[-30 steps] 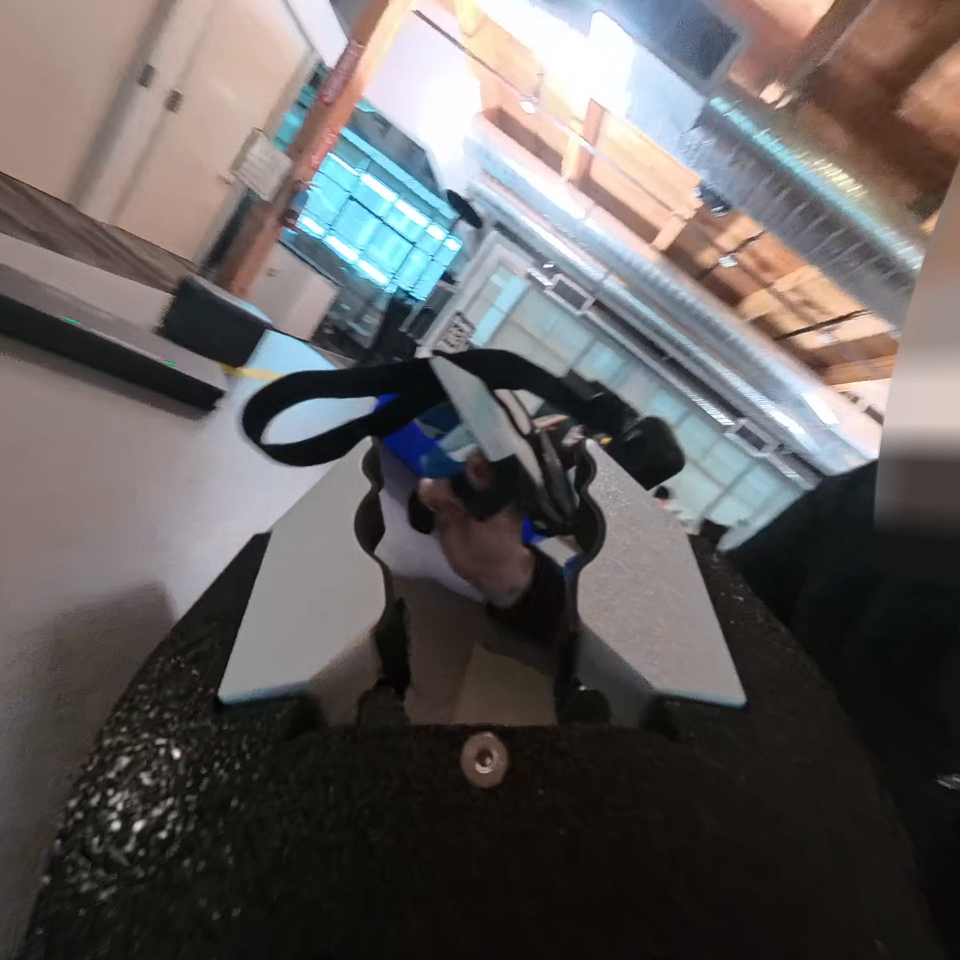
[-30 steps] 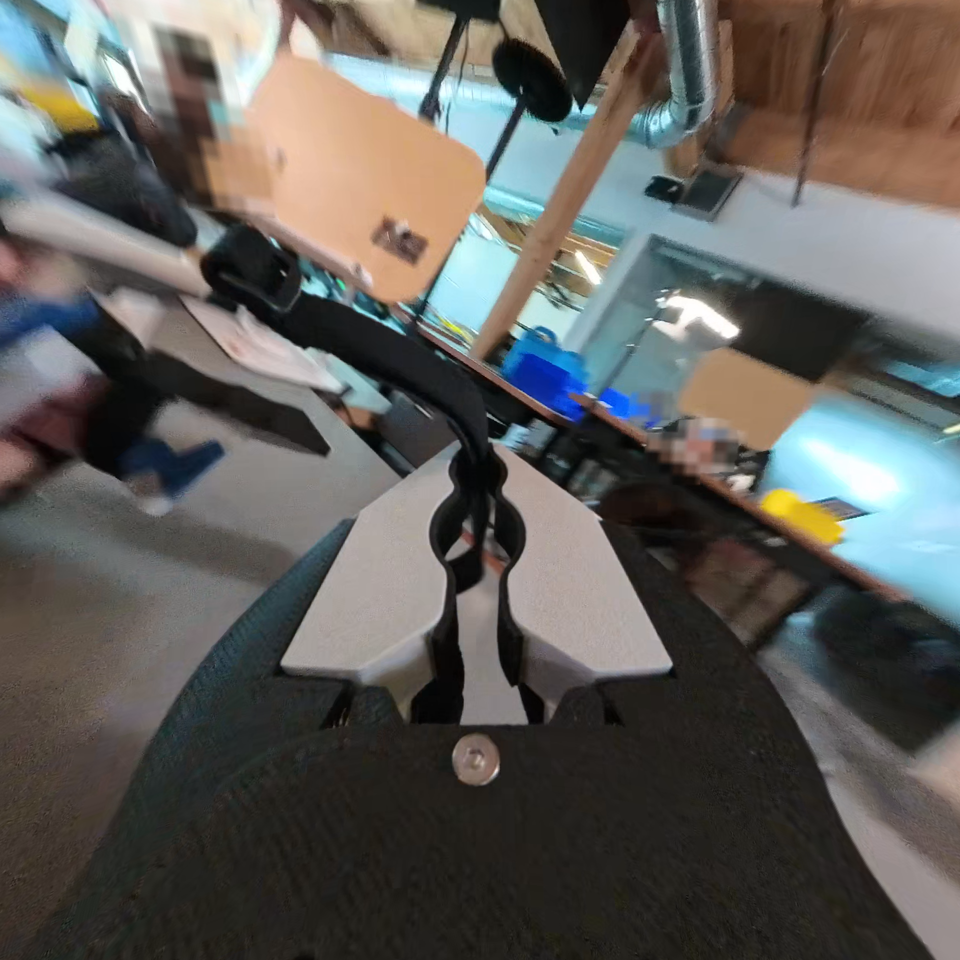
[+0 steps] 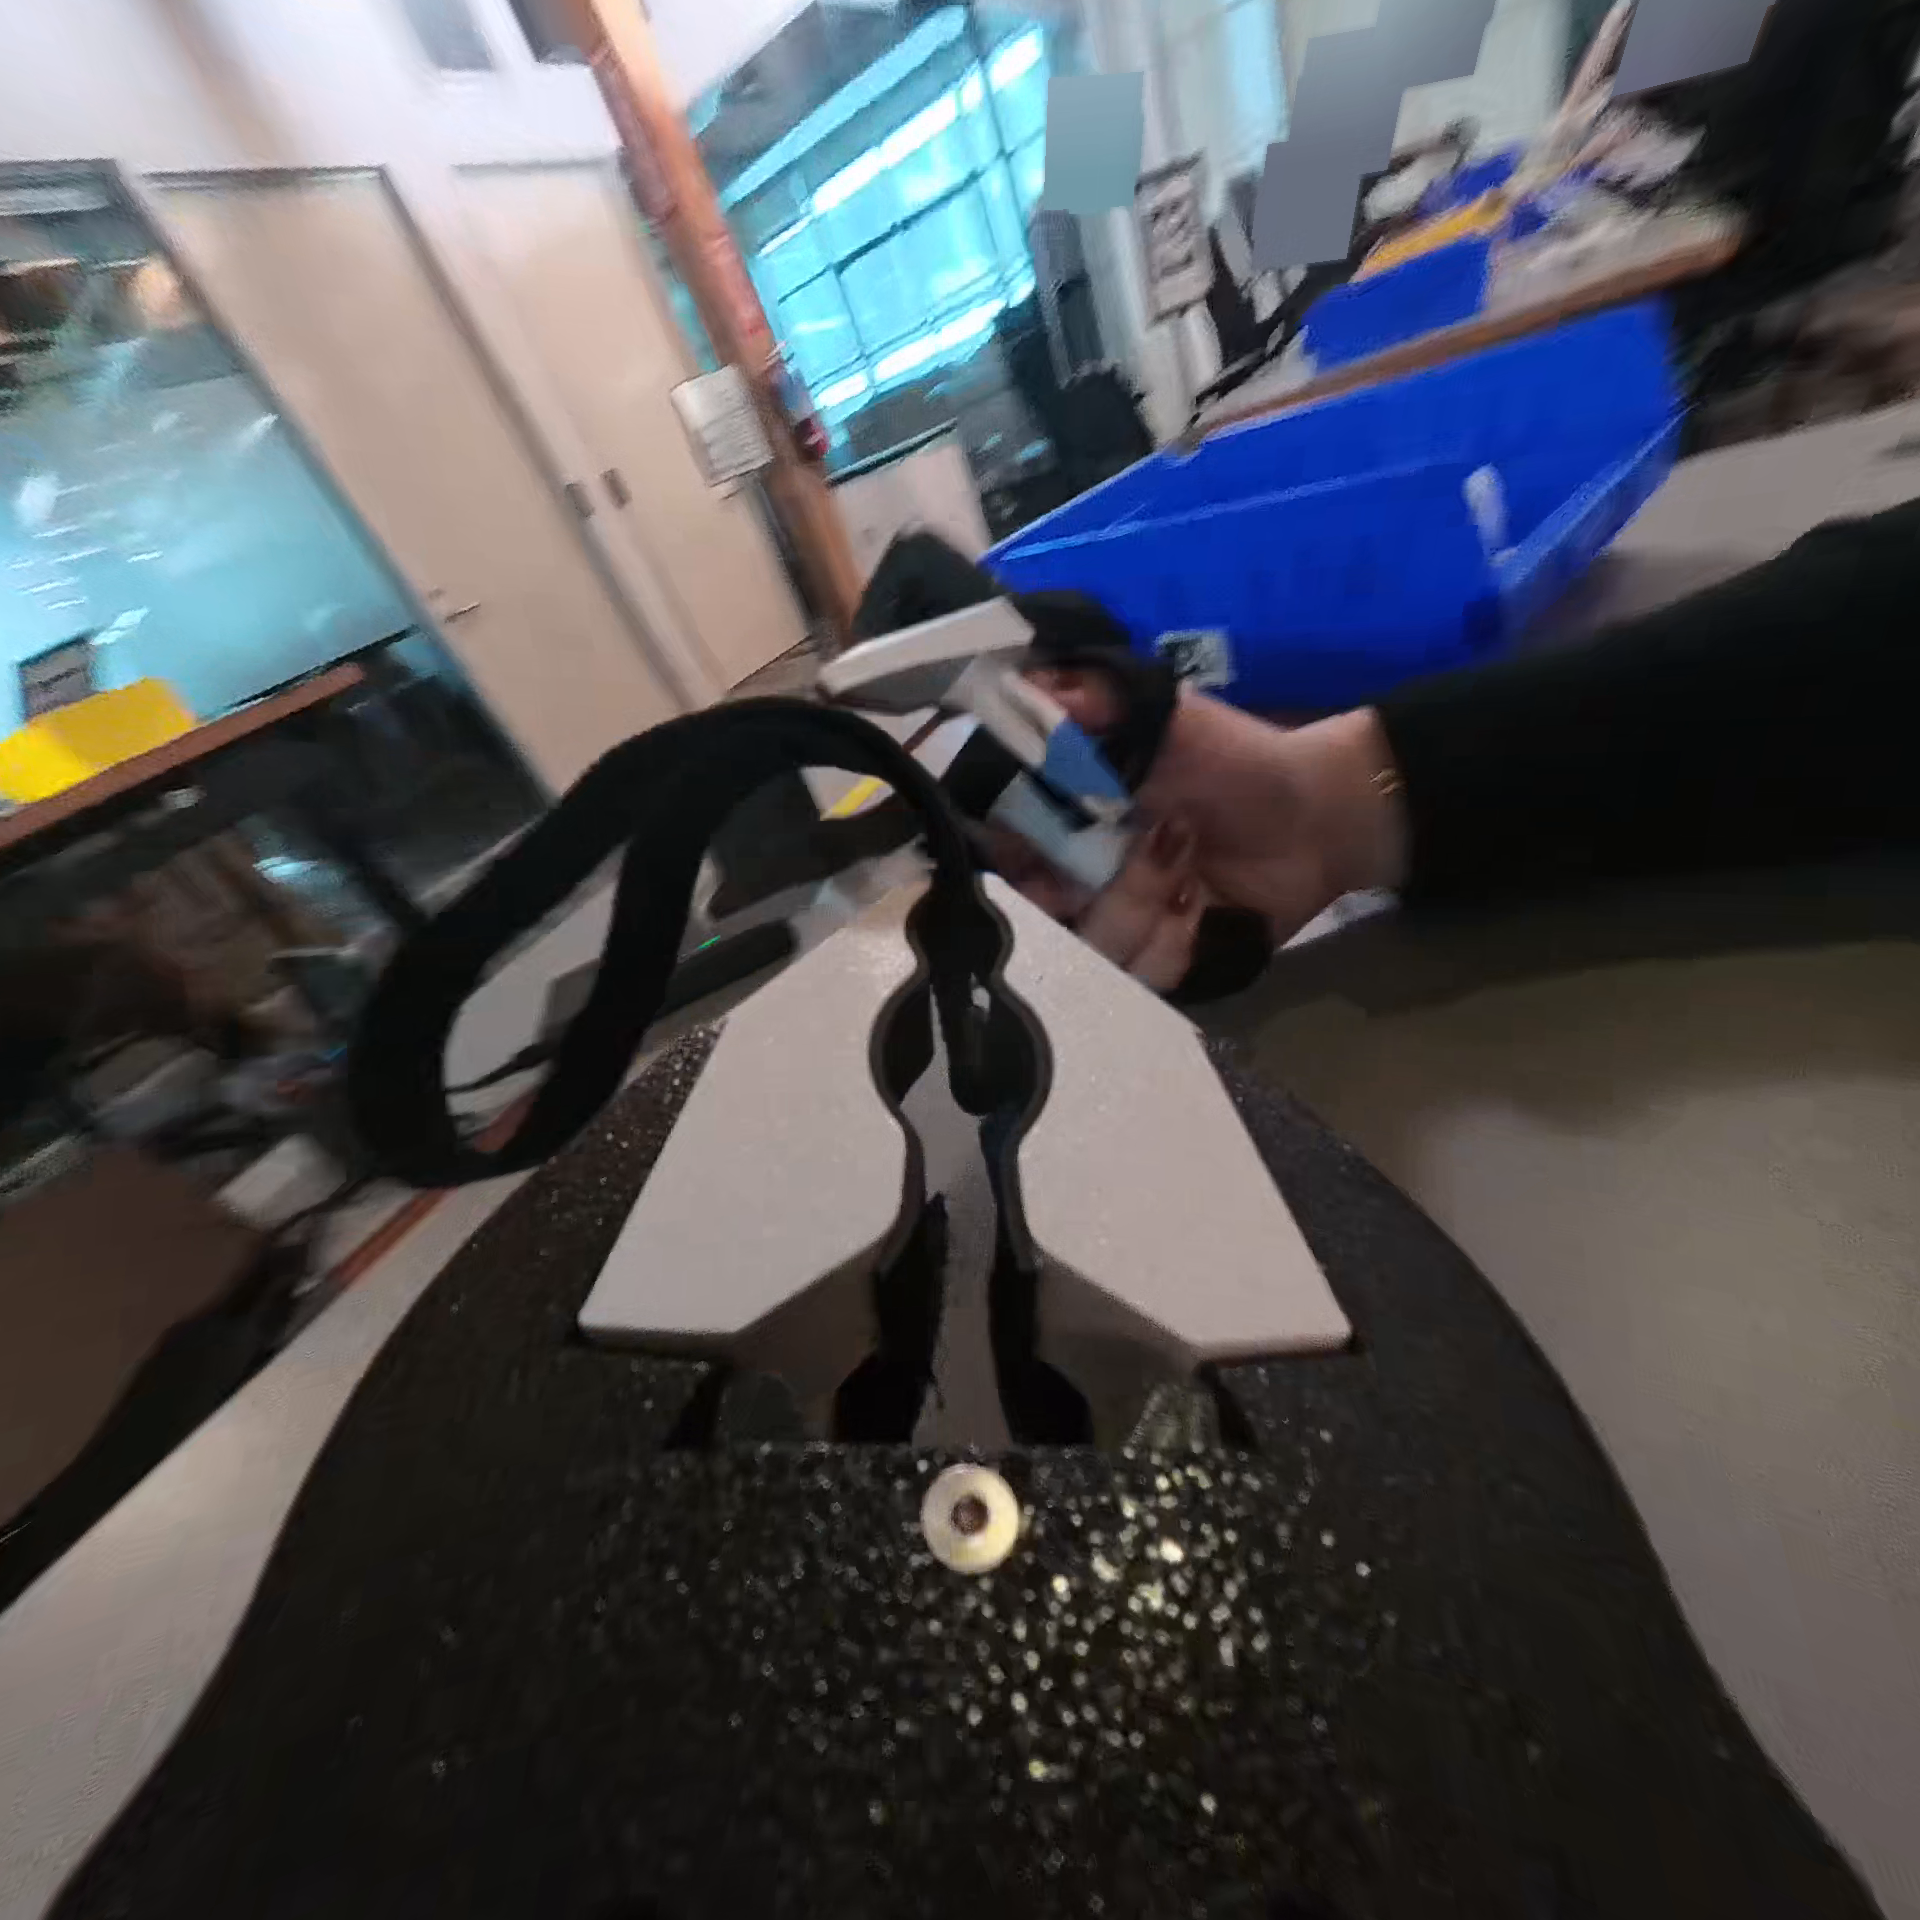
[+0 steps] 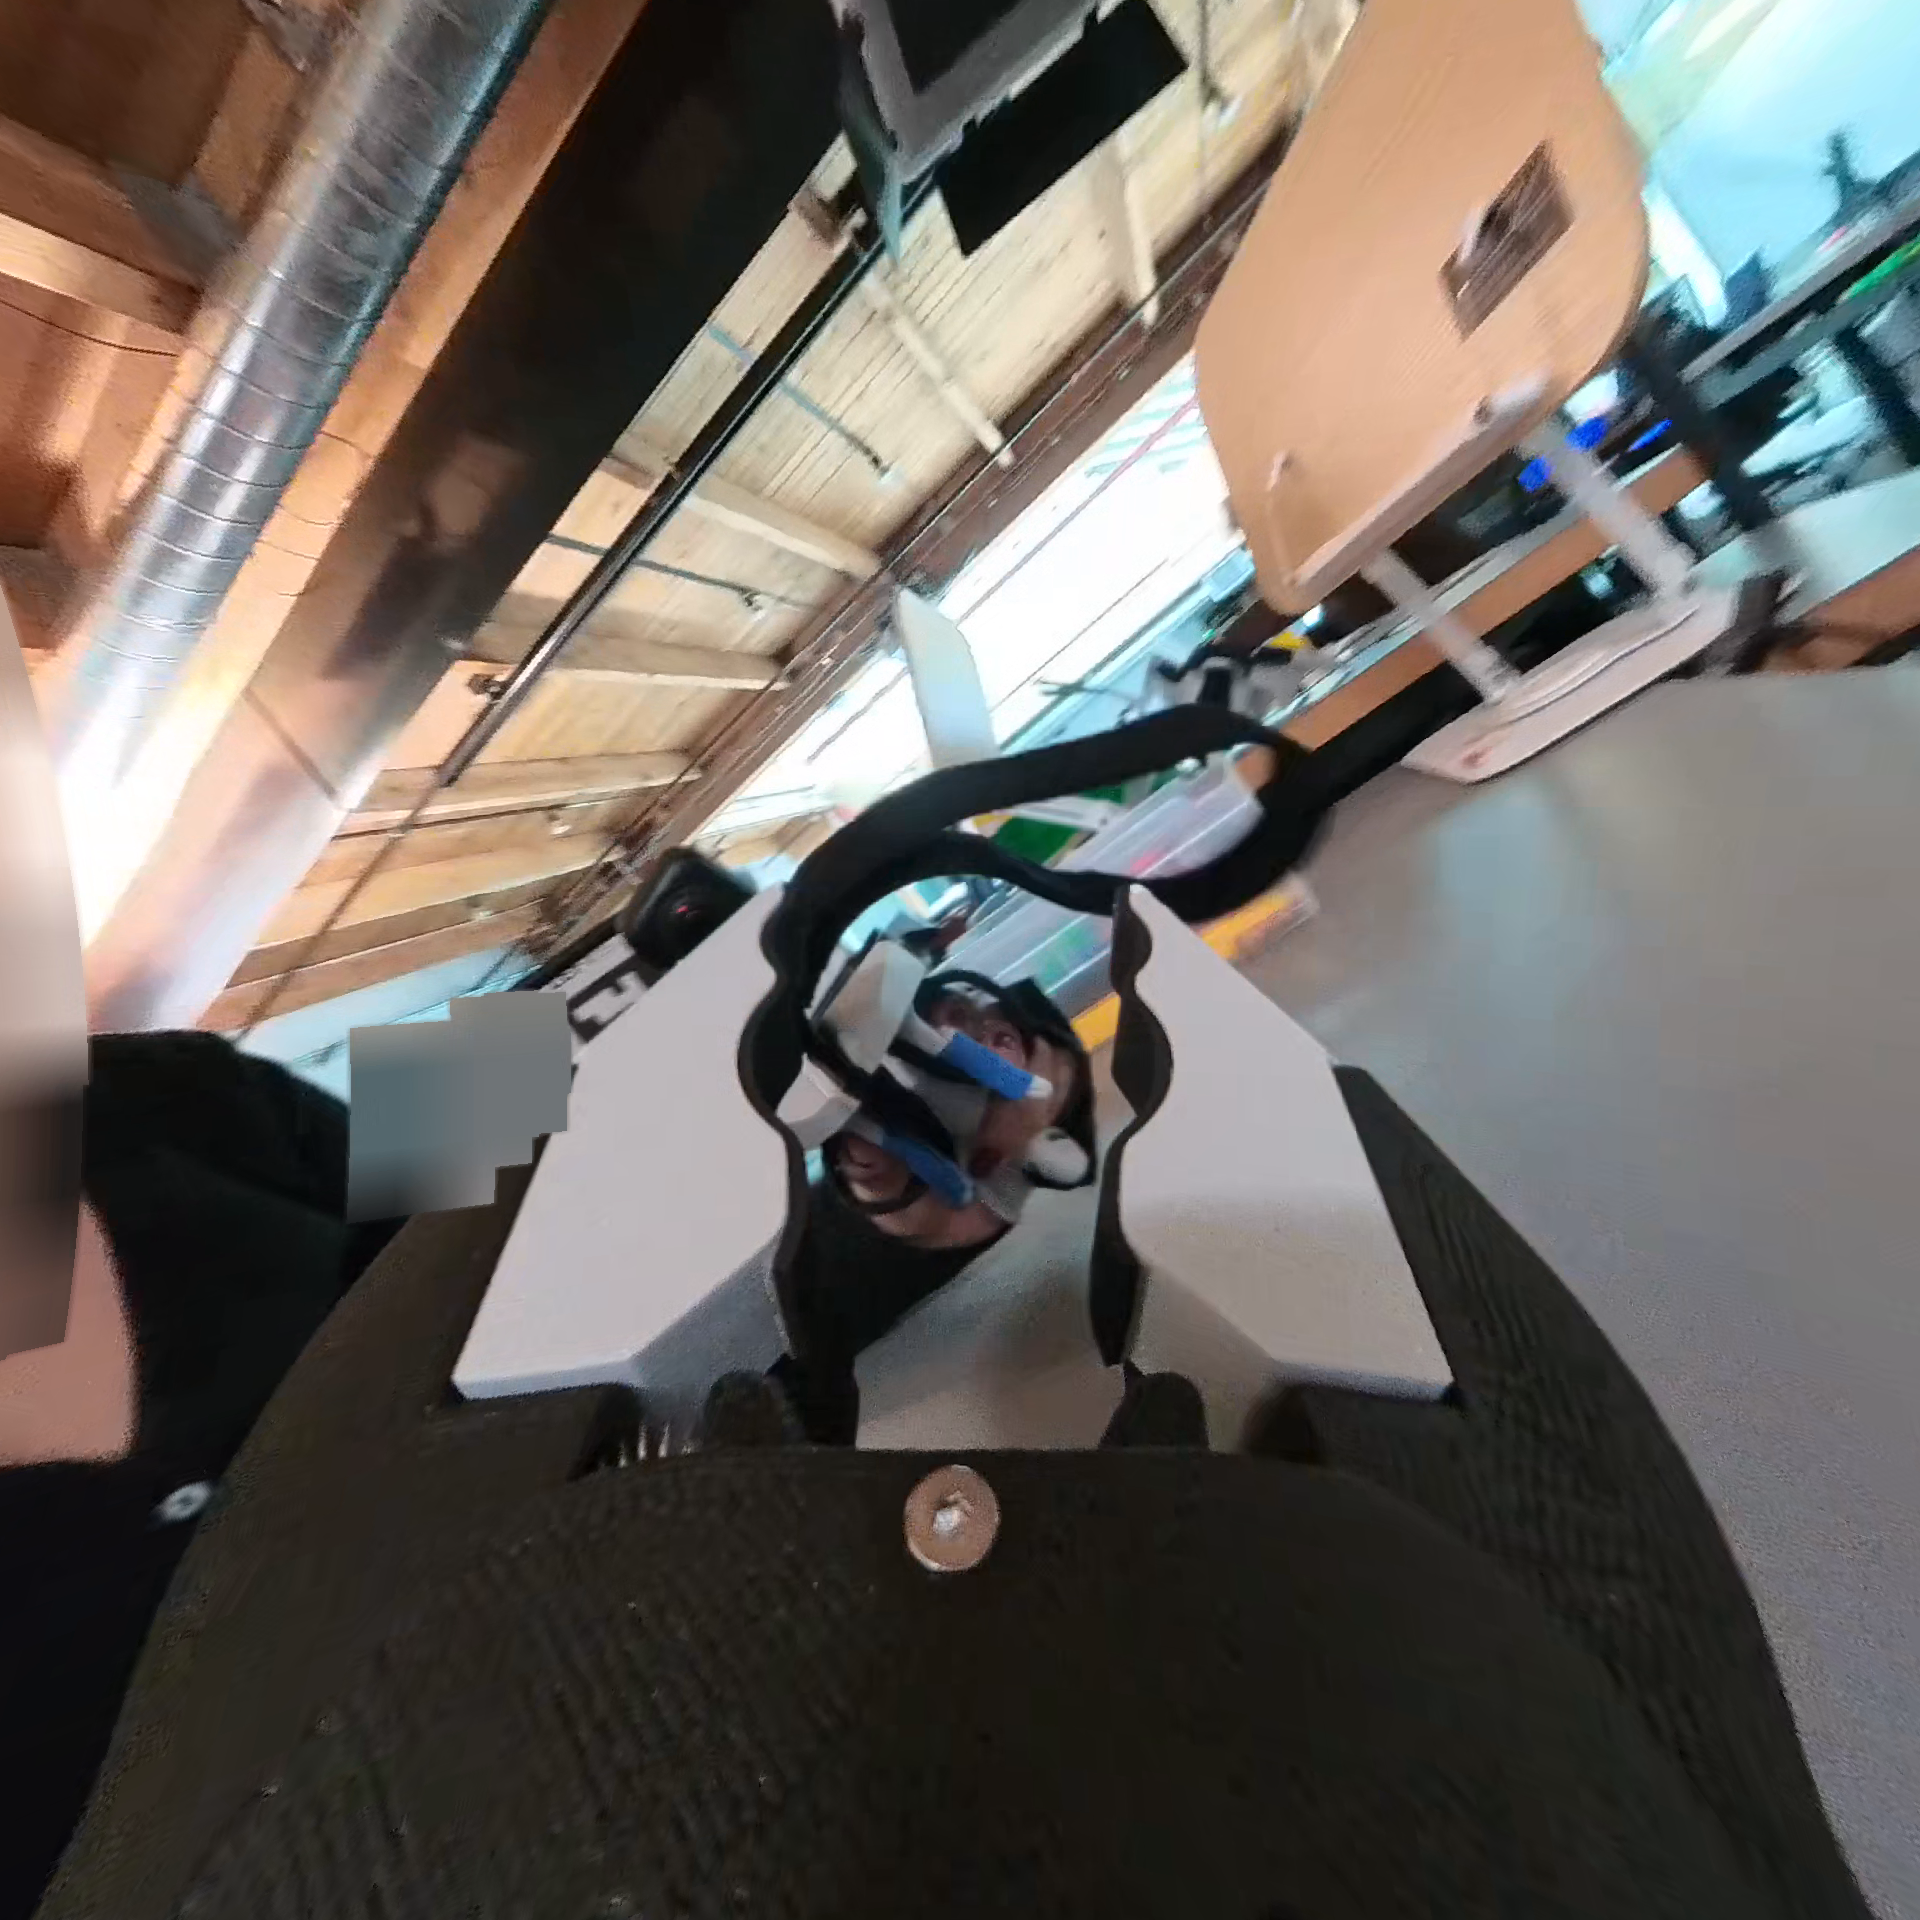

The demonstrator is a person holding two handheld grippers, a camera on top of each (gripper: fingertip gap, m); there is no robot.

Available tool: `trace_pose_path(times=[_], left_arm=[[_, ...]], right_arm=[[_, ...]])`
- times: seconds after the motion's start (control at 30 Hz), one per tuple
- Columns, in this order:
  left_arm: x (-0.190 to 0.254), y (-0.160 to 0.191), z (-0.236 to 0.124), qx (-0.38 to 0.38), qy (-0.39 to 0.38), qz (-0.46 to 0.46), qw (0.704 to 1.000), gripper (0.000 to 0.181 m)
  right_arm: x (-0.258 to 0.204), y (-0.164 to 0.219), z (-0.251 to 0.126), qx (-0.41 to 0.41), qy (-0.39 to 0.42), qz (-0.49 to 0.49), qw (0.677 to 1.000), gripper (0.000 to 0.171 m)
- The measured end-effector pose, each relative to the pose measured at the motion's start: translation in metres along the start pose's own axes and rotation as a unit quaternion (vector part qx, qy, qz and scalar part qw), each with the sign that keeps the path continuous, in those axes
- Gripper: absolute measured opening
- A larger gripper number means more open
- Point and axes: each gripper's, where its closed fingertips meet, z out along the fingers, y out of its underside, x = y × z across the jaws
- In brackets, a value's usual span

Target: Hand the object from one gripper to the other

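Since a second ago the floppy black fabric strap loop point(image 3: 665, 914) has passed across: the left gripper point(image 3: 961, 935) now pinches one end in pressed-together jaws, loop trailing left, while the right gripper point(image 4: 951, 1029), jaws spread, sits just beside it.

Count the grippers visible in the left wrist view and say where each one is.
2. The left gripper fills the foreground, its fingers shut on the black strap. The right gripper is farther off at centre right, held by a hand. None appears hidden.
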Motion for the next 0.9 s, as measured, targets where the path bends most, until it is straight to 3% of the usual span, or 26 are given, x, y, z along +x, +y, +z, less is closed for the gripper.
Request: trace_pose_path(times=[0.2,0.47,0.63,0.73,0.8,0.9], left_arm=[[0.004,-0.009,-0.002,0.047,0.034,-0.055,0.997,0.000],[0.005,0.004,0.001,0.016,0.043,-0.064,0.997,0.000],[0.002,0.009,0.002,0.017,0.047,-0.111,0.993,0.005],[-0.009,0.015,0.003,0.015,0.038,-0.177,0.983,0.052],[-0.022,0.012,-0.001,0.037,0.016,-0.217,0.975,0.074],[-0.036,0.004,-0.012,0.085,-0.004,-0.248,0.965,0.069]], right_arm=[[-0.019,0.006,0.005,-0.005,-0.089,0.077,0.993,0.044],[-0.028,0.007,0.003,-0.012,-0.106,0.041,0.993,0.007],[-0.023,0.004,0.004,-0.010,-0.047,-0.064,0.997,0.005],[-0.011,-0.001,0.001,-0.009,0.038,-0.181,0.983,0.005],[-0.002,-0.001,-0.001,-0.032,0.106,-0.278,0.954,0.004],[0.012,0.005,-0.002,-0.086,0.193,-0.413,0.886,0.005]])
